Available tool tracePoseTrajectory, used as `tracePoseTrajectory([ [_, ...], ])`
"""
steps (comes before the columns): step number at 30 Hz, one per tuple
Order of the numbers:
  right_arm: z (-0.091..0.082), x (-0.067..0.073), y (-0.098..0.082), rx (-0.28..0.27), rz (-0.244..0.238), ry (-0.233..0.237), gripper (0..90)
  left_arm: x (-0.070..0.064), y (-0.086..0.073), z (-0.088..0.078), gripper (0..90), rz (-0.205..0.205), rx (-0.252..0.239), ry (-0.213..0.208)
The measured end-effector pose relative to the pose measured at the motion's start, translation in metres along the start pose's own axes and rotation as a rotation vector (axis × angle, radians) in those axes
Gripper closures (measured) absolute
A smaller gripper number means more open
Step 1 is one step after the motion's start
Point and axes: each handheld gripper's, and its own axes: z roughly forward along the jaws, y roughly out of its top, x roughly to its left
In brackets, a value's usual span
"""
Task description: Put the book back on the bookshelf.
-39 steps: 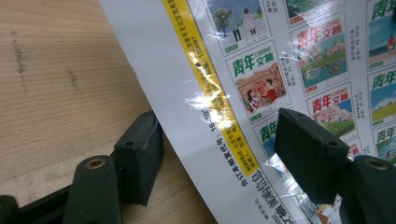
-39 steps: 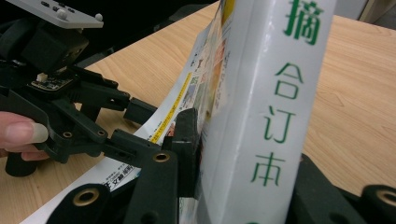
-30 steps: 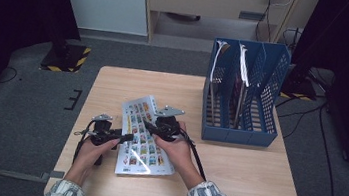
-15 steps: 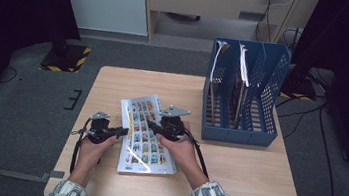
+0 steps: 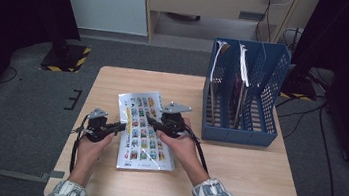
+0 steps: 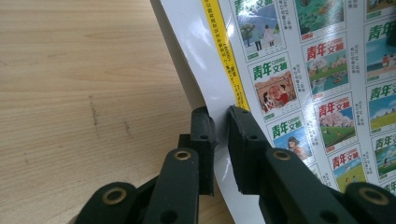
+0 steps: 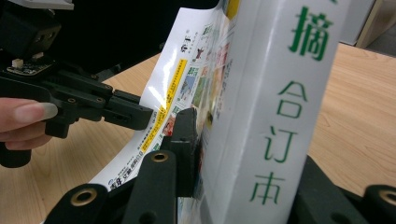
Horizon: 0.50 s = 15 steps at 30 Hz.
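Observation:
A thick magazine (image 5: pixel 145 137) with a grid of small pictures on its cover lies on the wooden table (image 5: pixel 254 173). My left gripper (image 5: pixel 121 125) is at its left edge. In the left gripper view the jaws (image 6: pixel 222 135) have just been closing and now pinch the white margin of the cover (image 6: pixel 299 70) beside its yellow stripe. My right gripper (image 5: pixel 152 121) is shut on the magazine's thick spine (image 7: pixel 275 93), which bears green characters. In the right gripper view the cover curves away from the spine toward the left gripper (image 7: pixel 140 116).
A blue file rack (image 5: pixel 242 101) with several slots stands at the table's right rear, with thin folders standing in it. Bare wood lies in front of the rack and left of the magazine. Dark floor surrounds the table.
The left gripper's jaws have come together on the cover's left edge. The magazine has turned slightly on the table. Both hands have stayed nearly in place.

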Motion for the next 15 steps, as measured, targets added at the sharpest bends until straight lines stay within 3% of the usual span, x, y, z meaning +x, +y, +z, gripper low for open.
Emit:
tracePoseTrajectory([
  [11, -0.006, -0.001, 0.01, -0.018, -0.022, 0.017, 69.1, -0.006, 0.01, -0.011, 81.0, 0.05, -0.074, 0.037],
  [15, -0.007, -0.001, 0.013, -0.04, -0.041, 0.016, 69.2, -0.006, 0.014, -0.018, 81.7, 0.038, -0.124, 0.048],
])
